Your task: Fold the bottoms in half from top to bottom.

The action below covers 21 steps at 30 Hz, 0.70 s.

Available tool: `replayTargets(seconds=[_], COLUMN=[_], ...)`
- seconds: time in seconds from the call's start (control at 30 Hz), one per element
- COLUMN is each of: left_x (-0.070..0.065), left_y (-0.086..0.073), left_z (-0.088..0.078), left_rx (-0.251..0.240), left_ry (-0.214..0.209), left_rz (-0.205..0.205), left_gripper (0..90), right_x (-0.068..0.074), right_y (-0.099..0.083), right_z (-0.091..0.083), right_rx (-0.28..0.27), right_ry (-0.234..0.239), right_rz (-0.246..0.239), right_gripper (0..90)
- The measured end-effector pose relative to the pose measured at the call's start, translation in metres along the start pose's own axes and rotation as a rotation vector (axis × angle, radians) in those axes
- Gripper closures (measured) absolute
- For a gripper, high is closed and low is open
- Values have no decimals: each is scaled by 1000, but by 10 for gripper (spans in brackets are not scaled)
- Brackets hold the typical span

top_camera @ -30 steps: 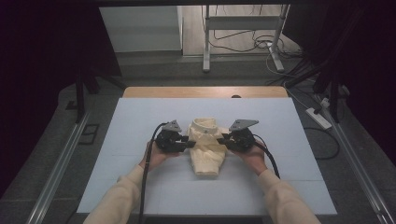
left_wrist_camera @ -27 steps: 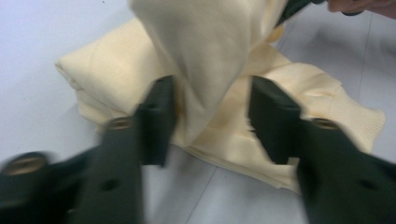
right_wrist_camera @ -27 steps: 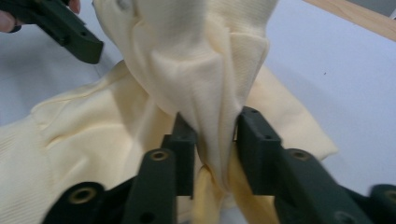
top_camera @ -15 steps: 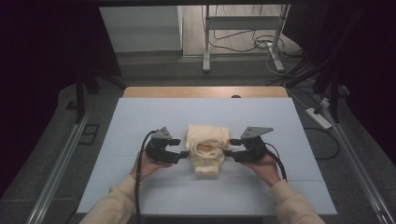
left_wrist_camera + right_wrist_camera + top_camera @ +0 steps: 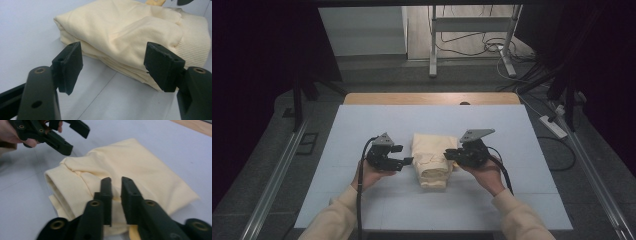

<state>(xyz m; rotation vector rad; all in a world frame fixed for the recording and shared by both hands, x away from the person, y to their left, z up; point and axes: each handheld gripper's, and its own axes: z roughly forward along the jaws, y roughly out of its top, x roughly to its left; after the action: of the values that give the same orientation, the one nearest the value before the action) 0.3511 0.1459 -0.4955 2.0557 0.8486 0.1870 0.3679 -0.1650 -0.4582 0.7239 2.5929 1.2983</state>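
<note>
One folded cream garment [image 5: 432,159] lies between two handheld grippers: the left gripper [image 5: 403,155] and the right gripper [image 5: 447,157] (each with two black jaws), on one pale blue table [image 5: 362,125].

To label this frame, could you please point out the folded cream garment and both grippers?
folded cream garment [image 5: 432,157], high view, top fold.
left gripper [image 5: 406,161], high view, between fingertips.
right gripper [image 5: 116,187], right gripper view, between fingertips.

The high view is dim, with black upper corners and soft light over the pale table [image 5: 362,125]. Both gripper views are brighter; their lower edges are blurred and out of focus.
</note>
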Motion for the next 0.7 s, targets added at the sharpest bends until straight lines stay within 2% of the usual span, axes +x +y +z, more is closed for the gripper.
replayTargets(seconds=[0.1, 0.17, 0.33, 0.4, 0.53, 0.7], left_x=[0, 0, 1, 1, 0, -2], left_y=[1, 0, -1, -1, -2, -3], left_z=[-2, -3, -4, -3, -1, 0], left_rx=[-6, -8, -7, -1, 7, 14], left_ry=[3, 3, 6, 9, 13, 15], left_rz=[-2, -4, -19, -16, -11, -6], left_gripper=[304, 303, 303, 303, 303, 302], right_x=[10, 17, 29, 30, 29, 31], right_y=[7, 8, -7, -15, -25, -30], right_z=[10, 16, 23, 24, 27, 30], right_rx=[21, 53, 124, 137, 128, 131], right_ry=[35, 54, 88, 89, 101, 99], right_rz=[-25, -46, -62, -61, -38, -40], right_gripper=[889, 890, 890, 891, 891, 893])
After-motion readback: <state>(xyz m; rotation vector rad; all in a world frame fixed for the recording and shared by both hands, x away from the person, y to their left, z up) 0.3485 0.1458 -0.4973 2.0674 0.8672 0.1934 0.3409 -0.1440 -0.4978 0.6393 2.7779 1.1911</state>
